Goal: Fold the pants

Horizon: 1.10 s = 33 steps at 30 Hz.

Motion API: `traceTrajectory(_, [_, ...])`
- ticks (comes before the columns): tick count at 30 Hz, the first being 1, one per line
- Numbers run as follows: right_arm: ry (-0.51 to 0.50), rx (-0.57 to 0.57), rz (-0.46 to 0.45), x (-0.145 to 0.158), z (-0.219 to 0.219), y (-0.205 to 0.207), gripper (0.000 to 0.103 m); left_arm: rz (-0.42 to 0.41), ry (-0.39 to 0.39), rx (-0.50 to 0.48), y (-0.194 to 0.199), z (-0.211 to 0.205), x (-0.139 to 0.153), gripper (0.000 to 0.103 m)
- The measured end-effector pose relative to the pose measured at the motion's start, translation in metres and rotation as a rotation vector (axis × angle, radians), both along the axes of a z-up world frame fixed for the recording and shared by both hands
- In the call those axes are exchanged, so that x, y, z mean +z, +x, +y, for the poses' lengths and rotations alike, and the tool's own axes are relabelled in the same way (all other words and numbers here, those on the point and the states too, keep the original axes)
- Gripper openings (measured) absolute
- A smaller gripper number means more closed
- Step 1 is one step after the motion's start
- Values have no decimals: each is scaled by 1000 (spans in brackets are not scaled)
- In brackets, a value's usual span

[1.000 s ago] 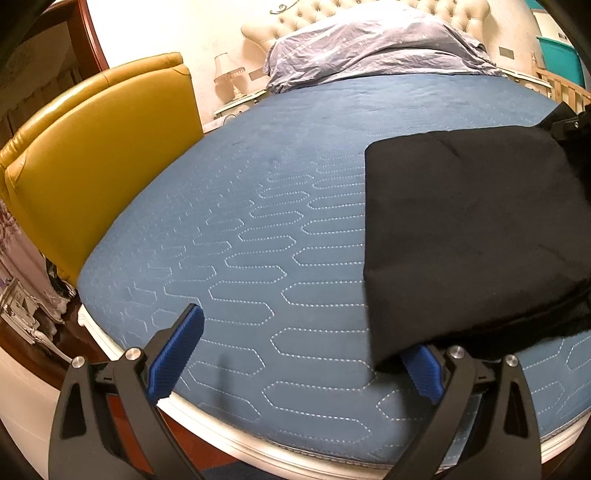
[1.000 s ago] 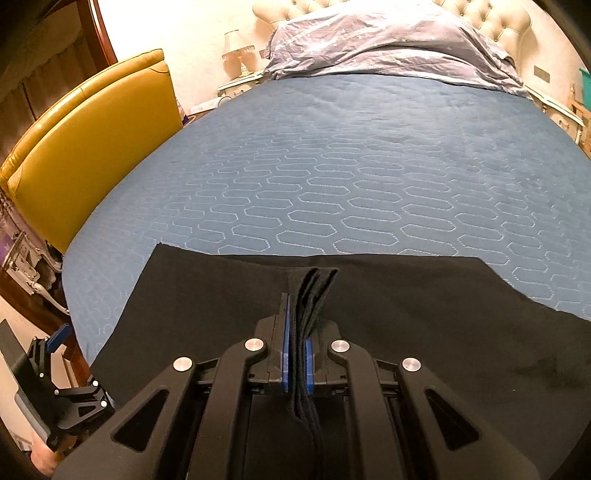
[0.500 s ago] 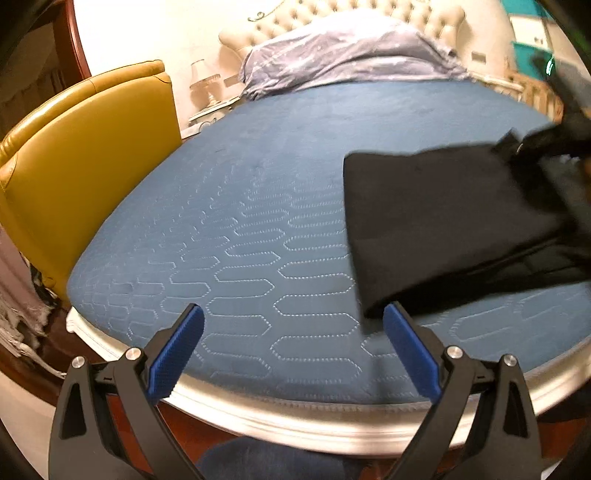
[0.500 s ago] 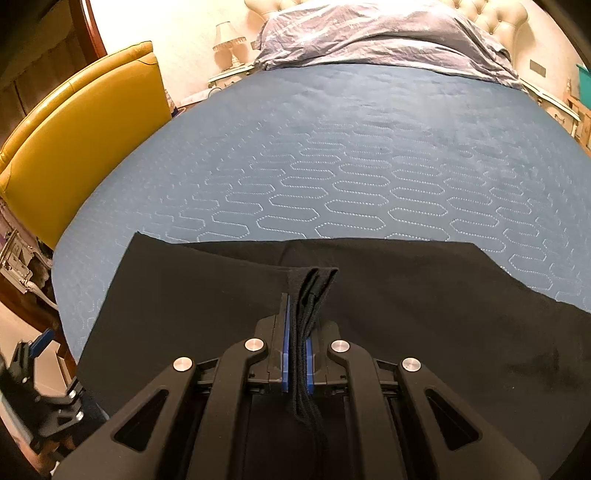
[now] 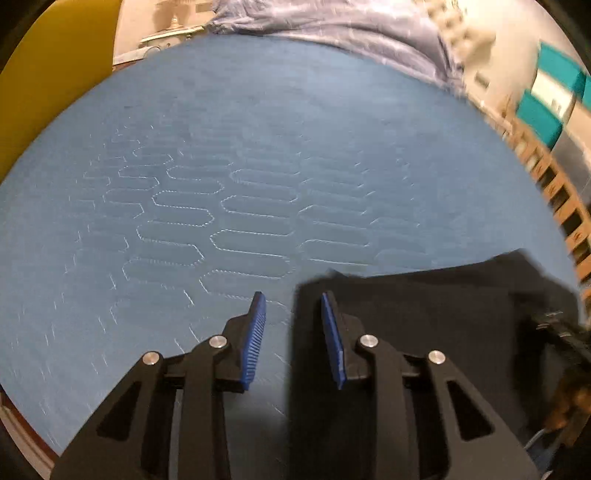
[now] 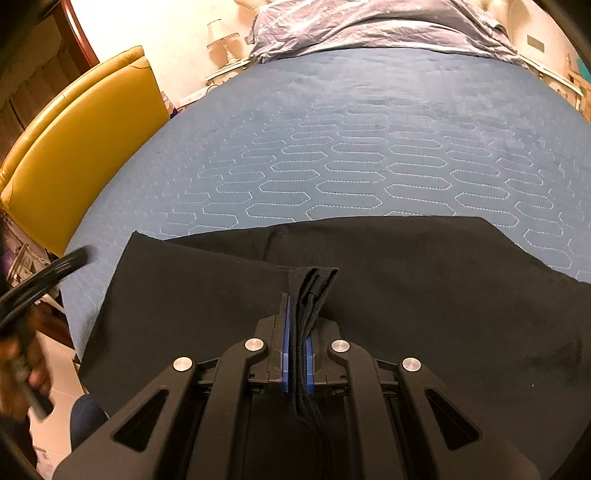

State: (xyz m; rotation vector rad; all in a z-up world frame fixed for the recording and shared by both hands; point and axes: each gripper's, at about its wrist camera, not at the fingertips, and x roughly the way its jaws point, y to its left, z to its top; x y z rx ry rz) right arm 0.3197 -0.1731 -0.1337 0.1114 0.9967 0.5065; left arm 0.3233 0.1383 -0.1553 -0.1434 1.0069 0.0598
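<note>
The black pants (image 6: 424, 280) lie folded on the blue quilted bed (image 6: 351, 147), near its front edge. My right gripper (image 6: 297, 328) is shut on a bunched edge of the pants, with several layers pinched between its blue pads. In the left wrist view the pants (image 5: 424, 325) fill the lower right. My left gripper (image 5: 291, 325) is partly open and empty, its right finger over the left edge of the pants, its left finger over bare bed (image 5: 221, 166). The left gripper shows blurred at the far left of the right wrist view (image 6: 40, 280).
A yellow leather chair (image 6: 81, 147) stands against the bed's left side. A grey-lilac duvet (image 6: 369, 26) is heaped at the headboard. A lamp (image 6: 221, 40) stands on a nightstand. Teal boxes (image 5: 550, 92) and wooden shelving are to the right of the bed.
My left gripper has swung from off the bed's corner to over the left edge of the pants, and its jaws have narrowed. The right gripper still holds the pants edge.
</note>
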Motion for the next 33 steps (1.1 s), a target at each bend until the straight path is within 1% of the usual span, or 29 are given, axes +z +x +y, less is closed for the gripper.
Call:
traceTrajectory(1, [-1, -2, 2, 1, -1, -1, 6, -9, 29, 47, 0, 9, 3, 30])
traceTrajectory(2, [-4, -4, 9, 0, -3, 0, 6, -38, 0, 88, -3, 20, 10, 31])
traceTrajectory(3, [-5, -5, 15, -2, -4, 1, 6, -85, -90, 98, -8, 32, 20, 38])
traceTrajectory(4, [-4, -5, 19, -2, -5, 1, 6, -91, -118, 84, -8, 35, 25, 50])
traceTrajectory(5, [-4, -4, 16, -2, -5, 0, 6, -75, -115, 69, -5, 35, 27, 53])
traceTrajectory(6, [-2, 0, 7, -1, -6, -1, 6, -42, -129, 40, 3, 34, 29, 55])
traceTrajectory(7, [1, 4, -4, 1, -5, -3, 6, -4, -156, 7, 11, 33, 30, 63])
traceTrajectory(8, [-2, 7, -15, 3, -5, -4, 6, 52, -183, -31, 24, 30, 30, 70])
traceTrajectory(9, [-6, 6, -19, 5, -5, -6, 6, 139, -209, -79, 43, 26, 30, 76])
traceTrajectory(10, [-13, 4, -30, 10, -4, -9, 6, 198, -220, -101, 59, 24, 31, 76])
traceTrajectory(12, [-47, 18, -113, 34, 3, -26, 6, 299, -255, -136, 94, 20, 41, 78])
traceTrajectory(13, [-46, 28, -143, 46, 7, -33, 6, 332, -272, -161, 110, 16, 47, 82])
traceTrajectory(14, [-16, 48, -169, 66, 12, -44, 6, 358, -268, -181, 120, 12, 52, 84])
traceTrajectory(15, [11, 66, -190, 81, 16, -52, 6, 411, -234, -223, 131, 2, 53, 86])
traceTrajectory(16, [46, 102, -228, 103, 25, -63, 6, 475, -175, -275, 139, -11, 52, 86])
traceTrajectory(17, [67, 131, -254, 117, 32, -69, 6, 514, -135, -303, 141, -19, 48, 86])
traceTrajectory(20, [87, 189, -318, 149, 52, -77, 6, 656, 12, -380, 153, -41, 30, 86])
traceTrajectory(21, [84, 201, -334, 155, 58, -78, 6, 724, 114, -411, 156, -45, 17, 85])
traceTrajectory(22, [77, 206, -341, 157, 62, -78, 6, 762, 172, -422, 157, -46, 9, 83])
traceTrajectory(23, [75, 215, -340, 158, 66, -79, 6, 827, 268, -437, 157, -46, -5, 81])
traceTrajectory(24, [76, 215, -339, 158, 67, -80, 6, 864, 320, -450, 157, -47, -14, 80])
traceTrajectory(25, [75, 215, -339, 158, 67, -81, 6, 892, 377, -462, 156, -47, -22, 84])
traceTrajectory(26, [76, 213, -339, 157, 65, -84, 6, 910, 456, -461, 159, -45, -31, 89])
traceTrajectory(27, [79, 210, -338, 158, 63, -83, 6, 896, 456, -440, 164, -45, -32, 90])
traceTrajectory(29, [83, 204, -334, 156, 57, -83, 6, 828, 467, -366, 177, -43, -29, 89])
traceTrajectory(30, [79, 199, -324, 153, 56, -82, 6, 814, 459, -344, 178, -42, -29, 89])
traceTrajectory(31, [75, 188, -314, 150, 53, -82, 6, 785, 430, -301, 182, -35, -27, 89])
traceTrajectory(32, [72, 168, -294, 143, 50, -78, 6, 746, 431, -259, 187, -28, -24, 89])
traceTrajectory(33, [71, 149, -269, 136, 44, -73, 6, 708, 455, -215, 190, -21, -20, 89])
